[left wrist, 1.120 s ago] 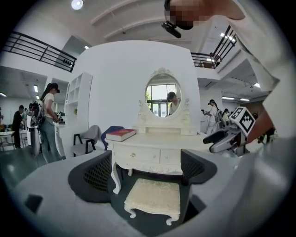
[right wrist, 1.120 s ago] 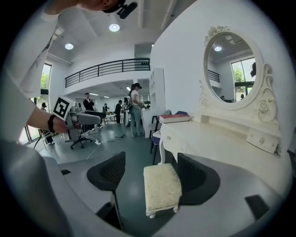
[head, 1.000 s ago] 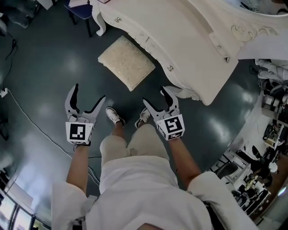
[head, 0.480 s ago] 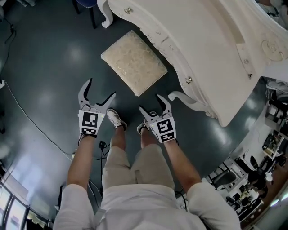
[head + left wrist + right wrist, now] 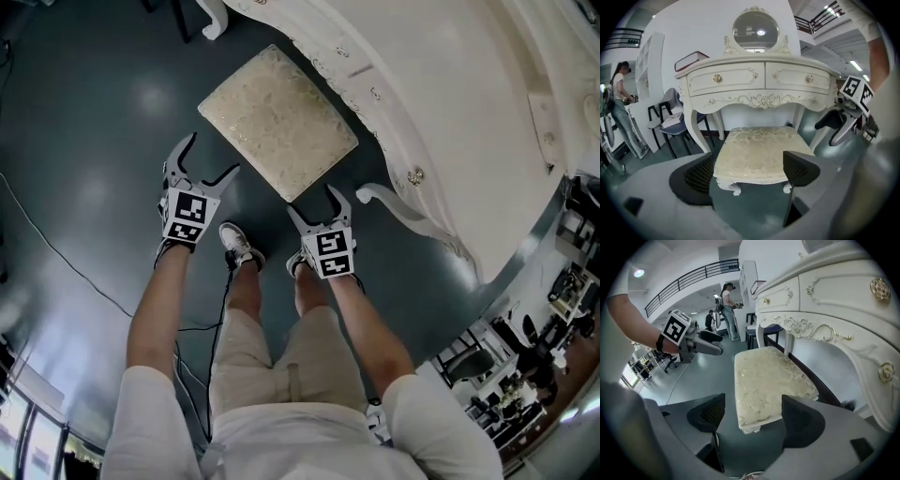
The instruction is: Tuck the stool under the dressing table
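Plainly, the cream stool (image 5: 277, 122) has a square patterned cushion; left gripper (image 5: 214, 155) gapes empty, right gripper (image 5: 311, 200) is opening, empty.

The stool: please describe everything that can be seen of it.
The stool has a rectangular padded seat in cream fabric with a pale gold pattern, on a white carved frame with small scrolled feet. It stands upright on the dark floor, just before the dressing table, not tucked under. The left gripper and the right gripper, its jaws opening, are both short of its near edge and touch nothing.
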A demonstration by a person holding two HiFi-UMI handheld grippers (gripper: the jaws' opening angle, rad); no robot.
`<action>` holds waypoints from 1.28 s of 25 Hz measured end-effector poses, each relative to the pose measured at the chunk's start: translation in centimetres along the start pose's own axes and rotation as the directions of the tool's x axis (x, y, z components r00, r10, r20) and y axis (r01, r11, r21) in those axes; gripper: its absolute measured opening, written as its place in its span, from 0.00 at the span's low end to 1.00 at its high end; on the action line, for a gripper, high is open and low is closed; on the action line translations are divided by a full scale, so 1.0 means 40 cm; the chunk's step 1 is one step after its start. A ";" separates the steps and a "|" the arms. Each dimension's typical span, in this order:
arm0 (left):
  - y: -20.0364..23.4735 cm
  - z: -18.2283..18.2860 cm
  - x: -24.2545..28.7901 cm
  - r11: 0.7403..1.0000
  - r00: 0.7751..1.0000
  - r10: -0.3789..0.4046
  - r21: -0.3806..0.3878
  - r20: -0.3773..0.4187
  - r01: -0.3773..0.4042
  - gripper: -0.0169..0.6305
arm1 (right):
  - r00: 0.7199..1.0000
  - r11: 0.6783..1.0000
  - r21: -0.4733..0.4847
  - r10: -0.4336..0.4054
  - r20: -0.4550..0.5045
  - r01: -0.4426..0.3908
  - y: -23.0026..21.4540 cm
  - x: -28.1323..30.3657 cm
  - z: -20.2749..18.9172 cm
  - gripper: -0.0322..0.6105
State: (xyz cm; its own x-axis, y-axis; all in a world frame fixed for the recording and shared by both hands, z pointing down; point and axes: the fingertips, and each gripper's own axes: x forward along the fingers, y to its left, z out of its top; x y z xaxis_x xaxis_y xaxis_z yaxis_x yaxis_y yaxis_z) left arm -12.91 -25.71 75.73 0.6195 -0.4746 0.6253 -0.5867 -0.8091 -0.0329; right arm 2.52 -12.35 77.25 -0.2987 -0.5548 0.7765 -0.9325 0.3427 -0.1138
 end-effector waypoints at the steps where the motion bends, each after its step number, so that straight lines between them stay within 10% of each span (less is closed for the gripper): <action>1: 0.009 -0.014 0.026 1.000 1.000 -0.008 0.017 -0.019 0.008 0.74 | 1.000 1.000 0.015 -0.014 -0.008 0.014 -0.010 0.016 -0.012 0.61; 19: 0.146 -0.178 0.201 0.964 0.958 -0.121 0.198 -0.259 0.175 0.74 | 0.981 0.997 0.055 -0.043 -0.191 0.054 0.039 0.155 -0.147 0.60; 32: 0.102 -0.197 0.252 0.962 0.936 -0.187 0.135 -0.300 0.235 0.74 | 0.956 0.992 -0.001 -0.122 -0.267 0.126 0.000 0.185 -0.162 0.49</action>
State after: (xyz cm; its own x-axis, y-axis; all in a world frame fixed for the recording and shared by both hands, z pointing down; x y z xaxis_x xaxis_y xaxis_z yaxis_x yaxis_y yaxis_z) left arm -13.18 -31.09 88.06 0.5329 -0.1891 0.8248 -0.3484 -0.9373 0.0101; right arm 1.63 -11.56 87.01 -0.1178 -0.3694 0.9218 -0.9626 0.2705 -0.0146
